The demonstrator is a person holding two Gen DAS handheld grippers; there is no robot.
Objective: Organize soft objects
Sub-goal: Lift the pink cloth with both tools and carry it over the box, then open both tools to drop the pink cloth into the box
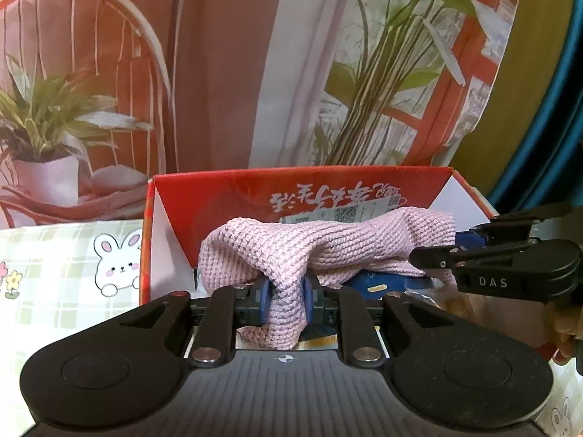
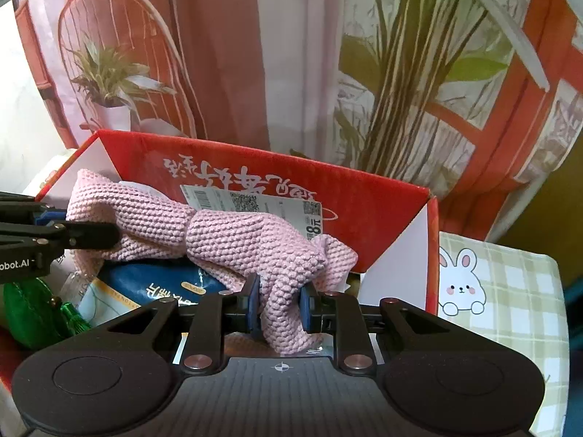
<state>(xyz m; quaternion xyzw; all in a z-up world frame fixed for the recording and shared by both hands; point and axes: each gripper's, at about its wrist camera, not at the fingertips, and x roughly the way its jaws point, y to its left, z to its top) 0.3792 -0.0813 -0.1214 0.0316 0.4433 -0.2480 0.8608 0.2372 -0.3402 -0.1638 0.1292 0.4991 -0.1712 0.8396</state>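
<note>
- Pink knit cloth (image 1: 291,251): slung between both tongs, over the open red box (image 1: 218,196), above a blue packet (image 2: 153,280).
- Left tongs (image 1: 286,300) pinching one end; right tongs (image 2: 278,304) pinching the other.
- Risk: loose fold may catch the box wall or drape outside on release.
</note>
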